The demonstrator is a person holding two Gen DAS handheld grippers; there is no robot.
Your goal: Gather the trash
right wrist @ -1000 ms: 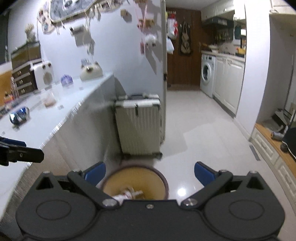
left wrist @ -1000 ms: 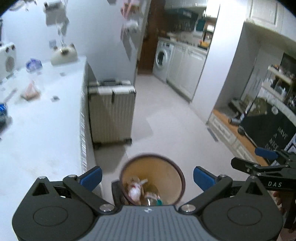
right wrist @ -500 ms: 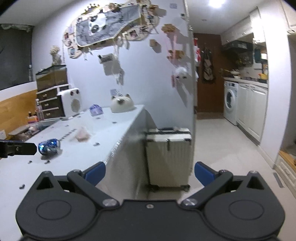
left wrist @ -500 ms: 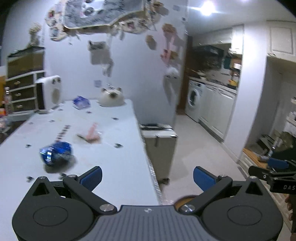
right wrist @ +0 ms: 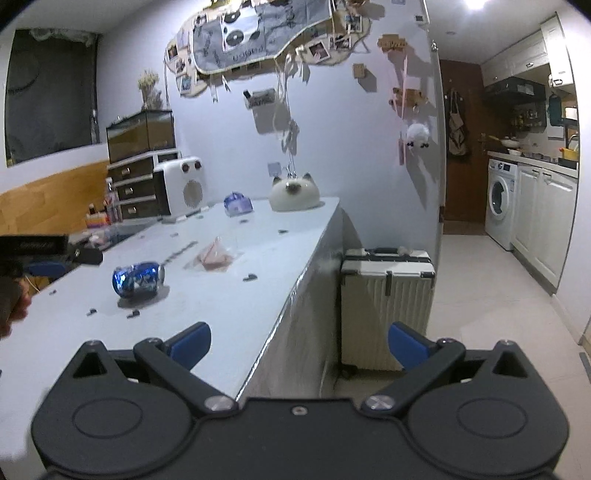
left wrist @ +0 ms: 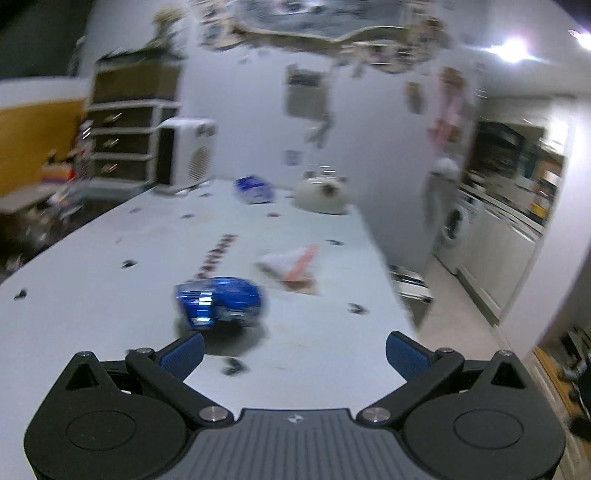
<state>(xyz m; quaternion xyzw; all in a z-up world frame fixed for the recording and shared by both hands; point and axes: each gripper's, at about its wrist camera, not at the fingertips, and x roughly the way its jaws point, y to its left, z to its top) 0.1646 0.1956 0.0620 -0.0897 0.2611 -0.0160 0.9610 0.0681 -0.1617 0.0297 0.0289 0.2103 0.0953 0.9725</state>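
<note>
1. A long white desk (right wrist: 229,306) is seen running along a pale wall, its surface dotted with small dark scraps.
2. A crushed blue can (left wrist: 221,301) is seen lying on its side on the desk, just ahead of the left tongs (left wrist: 294,352); in the right wrist view the can (right wrist: 138,278) lies well left of the right tongs (right wrist: 299,341).
3. Both pairs of tongs are held wide apart, and nothing is gripped by either.
4. A crumpled clear wrapper with a pink patch (right wrist: 214,256) is seen flat on the desk beyond the can, apart from it.
5. At the far end of the desk a white cat-shaped ornament (right wrist: 294,192), a small bluish packet (right wrist: 238,204) and a white heater (right wrist: 183,190) are found.
6. A set of dark drawers (right wrist: 135,184) is placed beside the heater, against the wall.
7. A pale ribbed suitcase (right wrist: 386,306) is stood upright on the tiled floor, against the side of the desk.
8. A washing machine (right wrist: 500,201) is seen in the kitchen area at the back right.
9. The wall above the desk is hung with photos and a cloth (right wrist: 258,33).
10. The left wrist view is blurred.
</note>
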